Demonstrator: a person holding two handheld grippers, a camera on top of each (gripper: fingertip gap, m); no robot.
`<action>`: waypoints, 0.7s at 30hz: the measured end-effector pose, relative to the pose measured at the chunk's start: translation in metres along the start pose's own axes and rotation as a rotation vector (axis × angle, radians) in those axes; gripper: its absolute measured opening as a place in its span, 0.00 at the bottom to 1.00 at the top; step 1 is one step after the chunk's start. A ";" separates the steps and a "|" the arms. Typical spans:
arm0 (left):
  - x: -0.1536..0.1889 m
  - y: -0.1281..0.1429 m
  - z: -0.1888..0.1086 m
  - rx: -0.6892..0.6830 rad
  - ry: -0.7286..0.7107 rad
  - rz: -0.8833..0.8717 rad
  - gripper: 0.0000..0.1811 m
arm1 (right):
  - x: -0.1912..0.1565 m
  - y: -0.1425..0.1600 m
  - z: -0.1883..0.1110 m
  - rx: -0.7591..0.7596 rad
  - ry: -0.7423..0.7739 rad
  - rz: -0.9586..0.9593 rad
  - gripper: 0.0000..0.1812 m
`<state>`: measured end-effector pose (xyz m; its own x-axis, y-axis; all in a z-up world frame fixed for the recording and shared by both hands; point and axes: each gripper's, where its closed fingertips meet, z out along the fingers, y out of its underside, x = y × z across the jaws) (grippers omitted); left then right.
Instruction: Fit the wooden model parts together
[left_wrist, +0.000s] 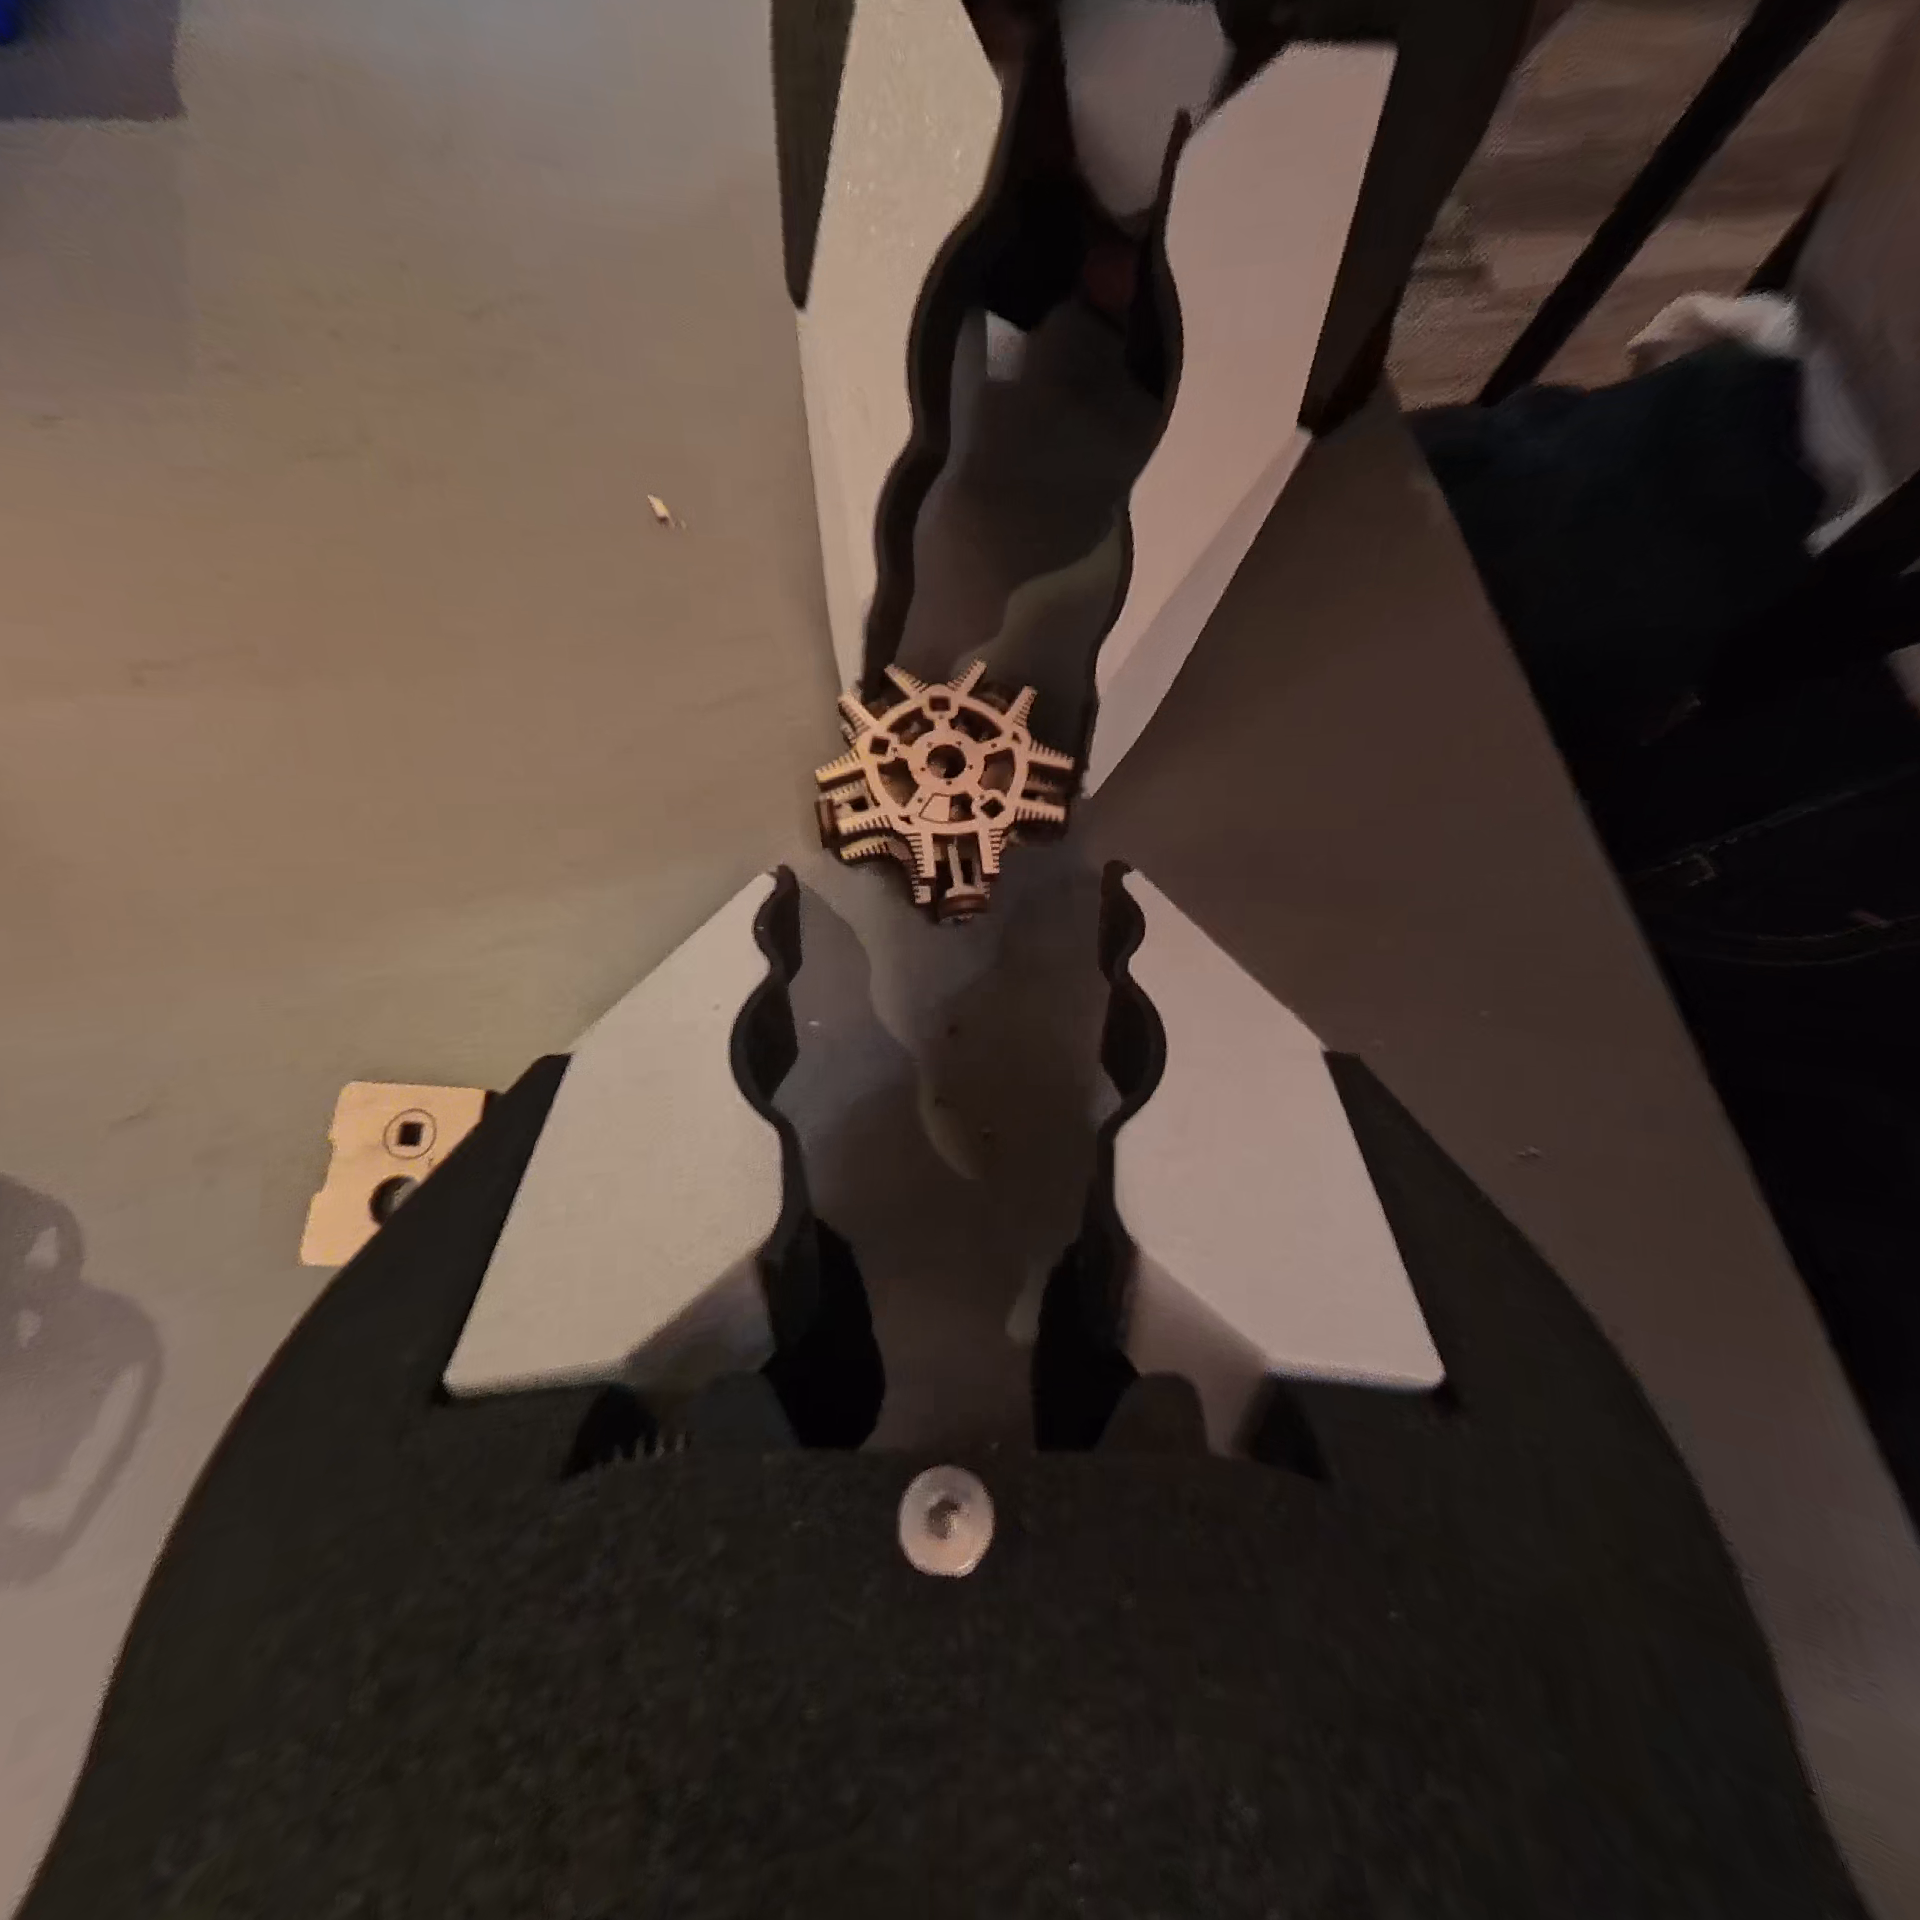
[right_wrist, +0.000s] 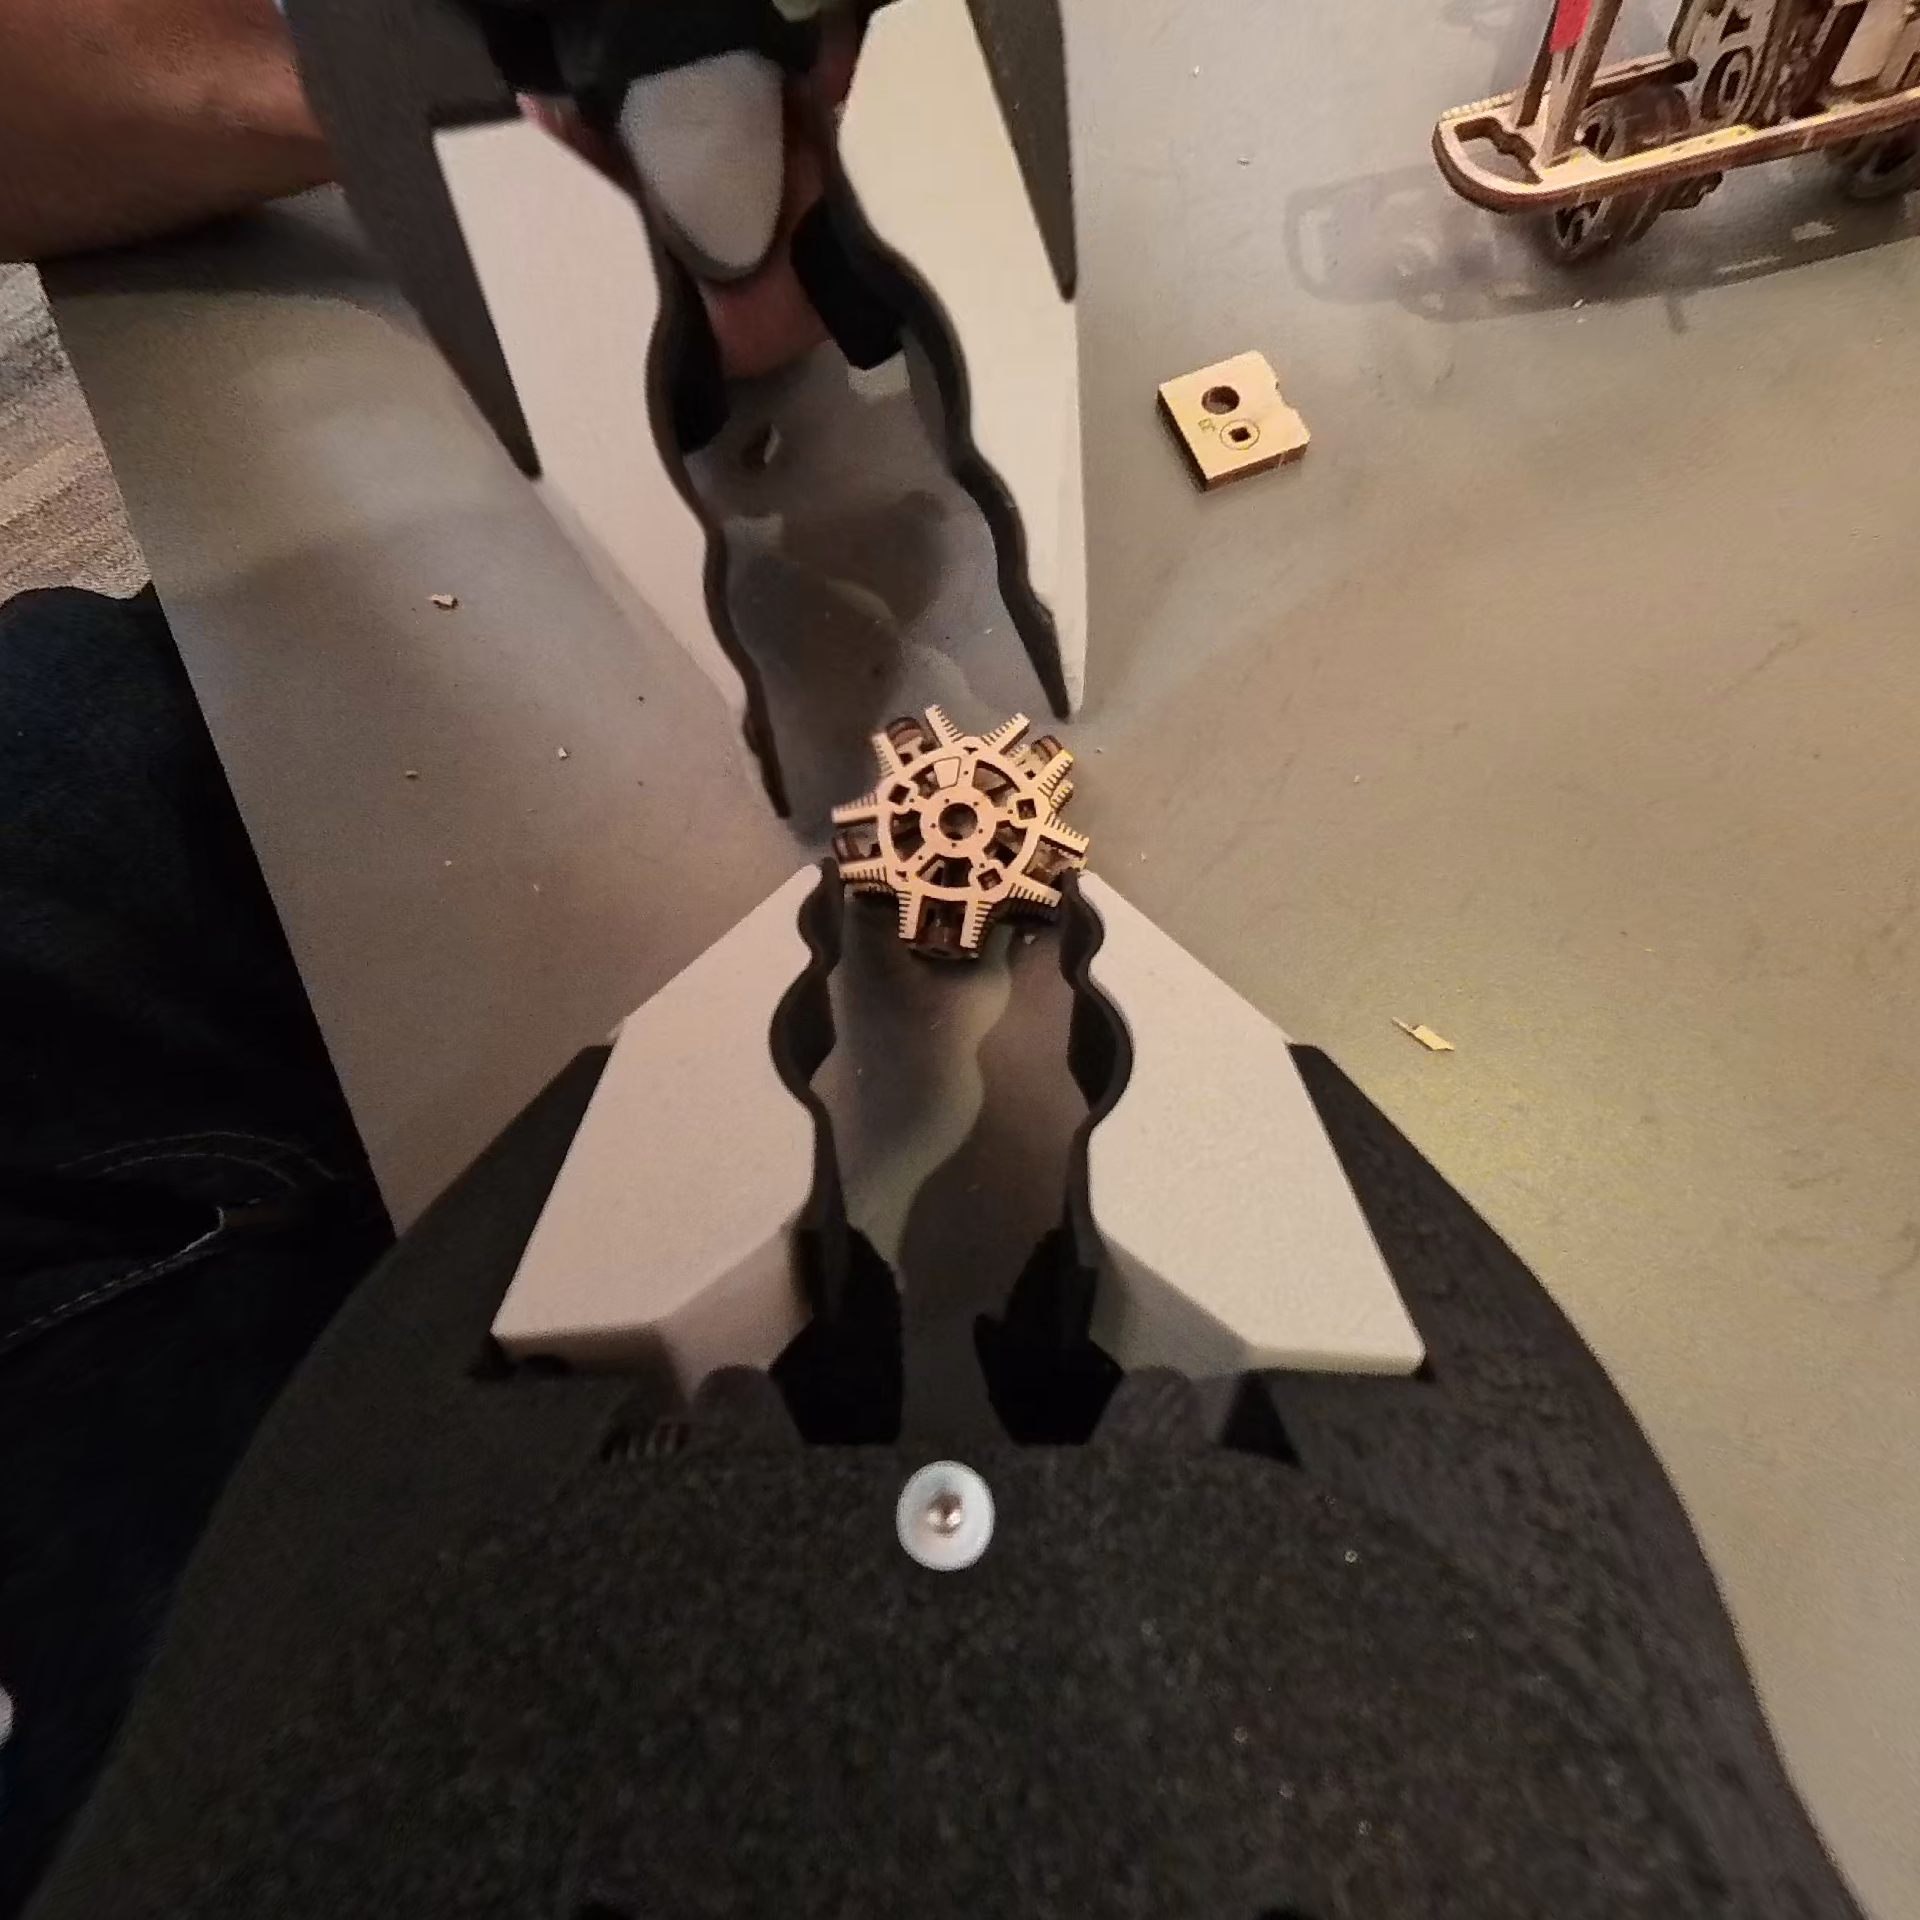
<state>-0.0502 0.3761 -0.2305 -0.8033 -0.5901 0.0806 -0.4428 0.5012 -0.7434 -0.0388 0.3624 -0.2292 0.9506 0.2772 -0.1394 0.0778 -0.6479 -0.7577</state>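
no legible writing on wooden gear part (right_wrist: 961, 826); square plate (right_wrist: 1232, 420)

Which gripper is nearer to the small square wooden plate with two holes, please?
Left. The left gripper has the square plate right beside its base; the right gripper faces it from across the radial wooden part, with the plate farther off.

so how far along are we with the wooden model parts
Done: the star-shaped wooden part looks assembled, and a wheeled wooden model stands behind. In hand: the right hand-held gripper brackets the star part, seemingly gripping it; the left hand-held gripper is open nearby. Left: the square holed plate lies loose on the table, unfitted.
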 end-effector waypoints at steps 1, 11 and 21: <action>-0.001 0.001 0.001 -0.008 -0.037 0.030 0.32 | 0.000 0.000 0.000 0.000 -0.002 0.000 0.23; -0.003 -0.006 0.008 -0.011 -0.120 0.080 0.34 | 0.000 0.004 -0.005 0.003 0.003 0.008 0.25; -0.001 -0.008 0.012 -0.018 -0.087 0.063 0.28 | -0.005 -0.002 -0.011 0.055 -0.024 0.049 0.22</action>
<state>-0.0412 0.3648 -0.2331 -0.7928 -0.6090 -0.0245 -0.3997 0.5499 -0.7334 -0.0405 0.3546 -0.2196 0.9453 0.2635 -0.1924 0.0138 -0.6214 -0.7833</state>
